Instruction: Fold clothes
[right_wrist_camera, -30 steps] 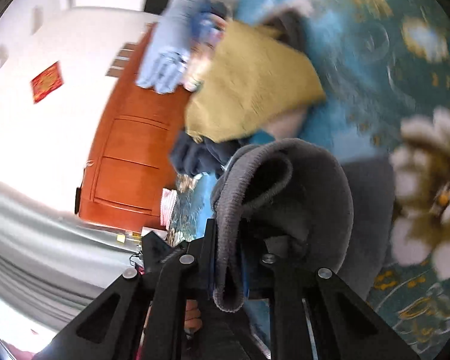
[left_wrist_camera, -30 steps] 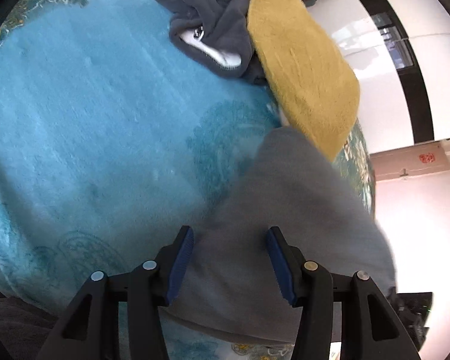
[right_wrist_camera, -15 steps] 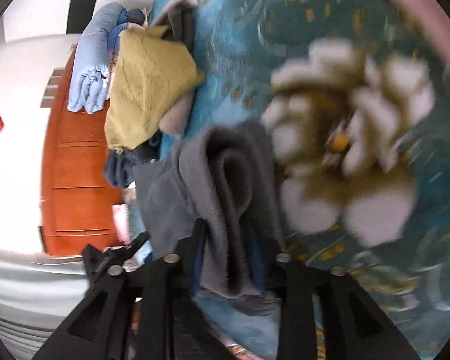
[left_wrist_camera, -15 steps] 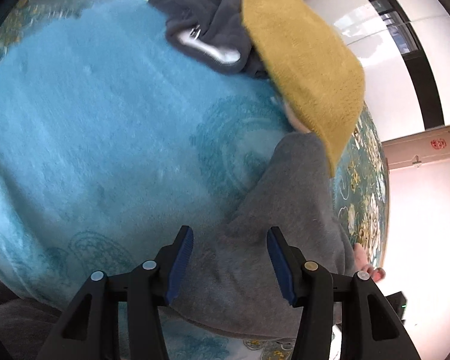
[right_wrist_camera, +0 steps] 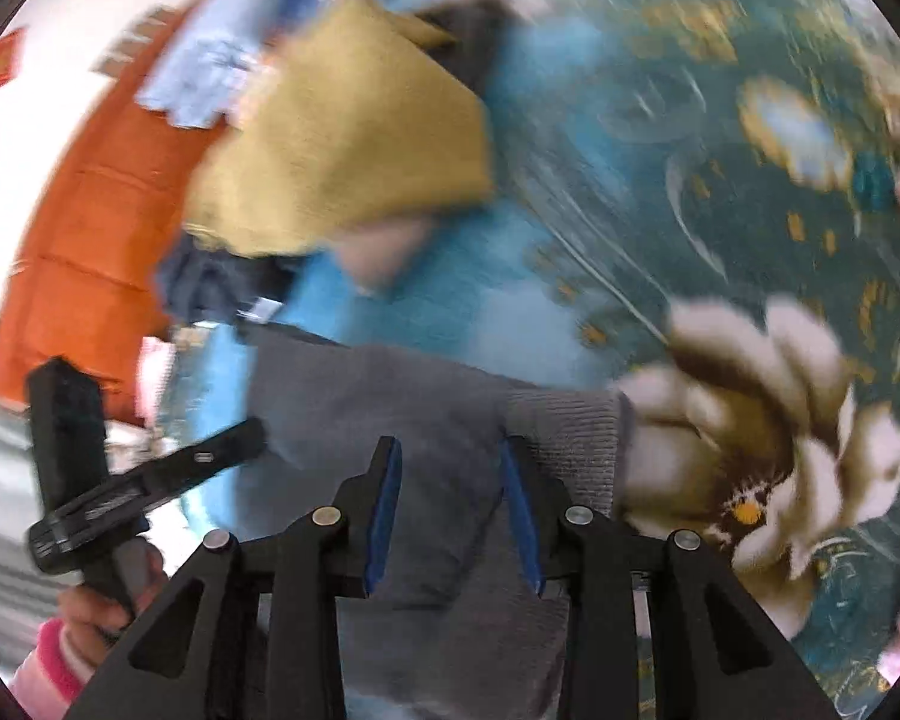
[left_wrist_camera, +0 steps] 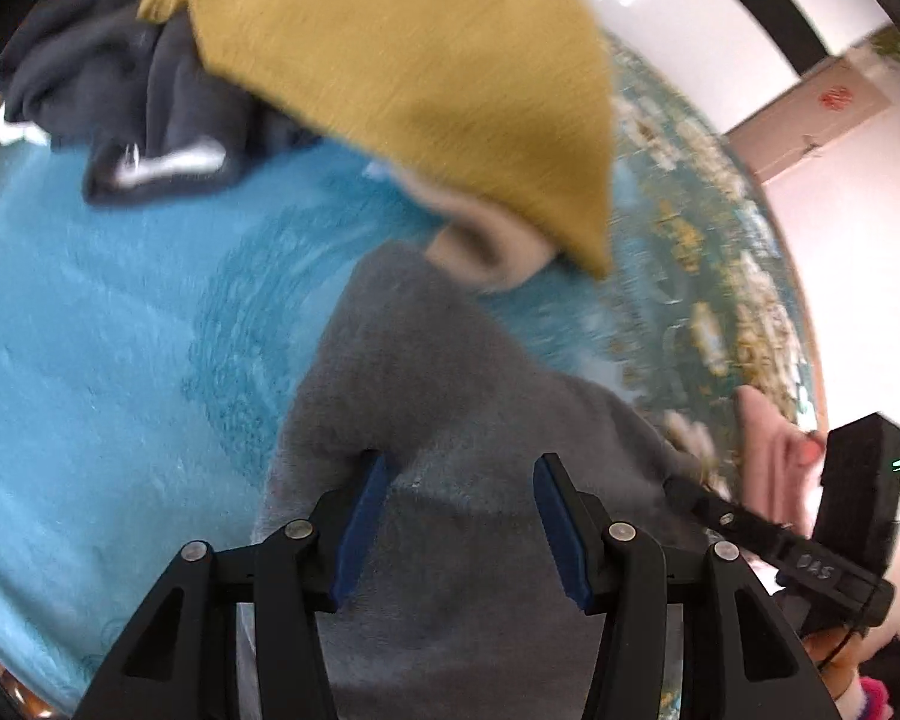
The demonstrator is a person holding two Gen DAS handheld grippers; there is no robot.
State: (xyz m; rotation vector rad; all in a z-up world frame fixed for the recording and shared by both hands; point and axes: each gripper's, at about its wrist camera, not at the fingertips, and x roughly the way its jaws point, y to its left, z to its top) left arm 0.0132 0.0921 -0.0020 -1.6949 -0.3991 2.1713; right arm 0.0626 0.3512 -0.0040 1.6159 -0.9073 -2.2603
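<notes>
Grey fleece garment (left_wrist_camera: 450,420) lies folded flat on teal blanket (left_wrist_camera: 120,330).

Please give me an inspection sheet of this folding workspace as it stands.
Surface: teal patterned bedspread, cream flower print.
Job's things: grey fleece garment lying flat, ribbed cuff.
Clutter: mustard knit garment, dark navy garment, pale blue garment piled behind.
Grippers: left gripper and right gripper open above grey fleece; nothing pinched.
Cables: nothing seen.
Surroundings: orange wooden cabinet, white wall.
</notes>
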